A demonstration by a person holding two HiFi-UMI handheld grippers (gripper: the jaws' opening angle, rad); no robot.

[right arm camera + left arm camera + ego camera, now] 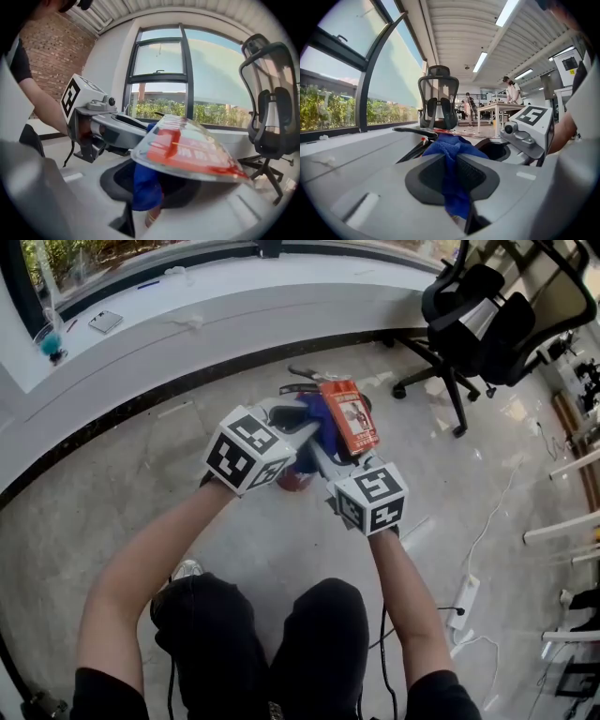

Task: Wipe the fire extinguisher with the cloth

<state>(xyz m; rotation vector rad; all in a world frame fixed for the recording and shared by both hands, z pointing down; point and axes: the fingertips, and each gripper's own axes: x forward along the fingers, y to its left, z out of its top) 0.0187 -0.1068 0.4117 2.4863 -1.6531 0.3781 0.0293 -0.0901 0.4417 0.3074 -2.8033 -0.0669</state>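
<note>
Two black-clad knees (281, 634) at 6 in the head view, with bare forearms (141, 568) reaching toward 12. Just past them, side by side, both marker cubes: left cube (248, 454) at 10 of frame centre, right cube (372, 500) at 4. Under and between the cubes, at centre, a glimpse of the red extinguisher (293, 481) body. Reads as upright on the floor (112, 502), long axis vertical: body at the near, low end, black lever (302, 377) at the top, farther toward 12 and aimed at about 10. In the left gripper view, the same lever lying level, pointing to 9.

Clamps the blue cloth (451, 152) in the left gripper (452, 180): jaws tight on a hanging fold, the rest bunched ahead over the extinguisher's head. Shows the right gripper (152, 185) partly spread: a cloth fold in the gap toward its 9 side, dark room left toward 3, no squeeze seen. Above those jaws, from 12 to 2, a red laminated card (187, 150), tilted; in the head view just beside the cloth, at its 3.

Farther out in the head view: power strip (466, 601) at 4, black chair (478, 315) at 1, curved white sill (187, 324) across 10 to 12.
</note>
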